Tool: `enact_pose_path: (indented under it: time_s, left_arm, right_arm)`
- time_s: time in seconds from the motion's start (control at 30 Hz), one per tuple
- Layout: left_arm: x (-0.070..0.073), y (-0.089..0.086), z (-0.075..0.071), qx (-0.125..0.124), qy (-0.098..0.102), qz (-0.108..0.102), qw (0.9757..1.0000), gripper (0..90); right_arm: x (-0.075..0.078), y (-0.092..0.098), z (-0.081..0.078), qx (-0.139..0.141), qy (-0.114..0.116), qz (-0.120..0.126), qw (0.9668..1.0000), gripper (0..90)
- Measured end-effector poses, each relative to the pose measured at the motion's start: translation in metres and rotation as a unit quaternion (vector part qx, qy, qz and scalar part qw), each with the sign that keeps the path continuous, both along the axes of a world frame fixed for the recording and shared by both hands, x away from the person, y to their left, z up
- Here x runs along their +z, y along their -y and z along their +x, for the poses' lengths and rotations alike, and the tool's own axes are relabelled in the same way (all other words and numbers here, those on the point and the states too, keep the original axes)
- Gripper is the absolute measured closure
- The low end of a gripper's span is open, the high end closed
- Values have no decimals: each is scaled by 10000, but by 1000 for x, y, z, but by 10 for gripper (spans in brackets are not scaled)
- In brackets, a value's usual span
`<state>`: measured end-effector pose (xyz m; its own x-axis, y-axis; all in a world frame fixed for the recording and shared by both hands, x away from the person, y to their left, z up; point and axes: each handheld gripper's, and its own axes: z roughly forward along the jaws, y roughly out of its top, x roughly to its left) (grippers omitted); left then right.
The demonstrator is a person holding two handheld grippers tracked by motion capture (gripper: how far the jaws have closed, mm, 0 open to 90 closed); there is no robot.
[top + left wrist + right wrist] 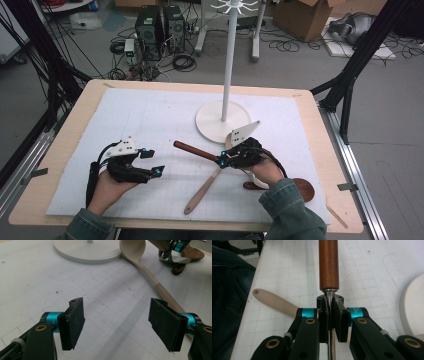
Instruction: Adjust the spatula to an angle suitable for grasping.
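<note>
My right gripper is shut on the thin metal shaft of a utensil with a dark brown wooden handle. The handle sticks out to the left, above the mat. Its working end is hidden under the hand. A pale wooden spoon lies diagonally on the mat, its bowl beside the stand's base and its handle end toward the front edge. My left gripper stands open over bare mat to the left, with nothing between its pads.
A white hook stand rises from a round base at the mat's middle back. A dark brown spoon lies at the front right behind the right hand. The white gridded mat covers the wooden table.
</note>
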<state>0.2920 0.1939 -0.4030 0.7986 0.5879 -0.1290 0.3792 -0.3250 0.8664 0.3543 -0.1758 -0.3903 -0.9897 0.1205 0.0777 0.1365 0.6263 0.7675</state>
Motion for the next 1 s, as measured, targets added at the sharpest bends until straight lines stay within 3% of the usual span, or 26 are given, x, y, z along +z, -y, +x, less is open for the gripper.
enact_pose_path:
  time_s: [0.47,0.77,1.0]
  left_arm:
    - [3,4,1,-71,-40,-74,9999,331]
    - [17,12,11,-183,-78,-205,9996,351]
    - [20,17,21,-221,-192,-351,9990,368]
  right_arm:
    - [4,-4,-4,-143,-63,255,9996,843]
    - [5,-11,-5,-242,-78,393,9989,843]
    - [5,-17,-3,-320,-103,497,9982,843]
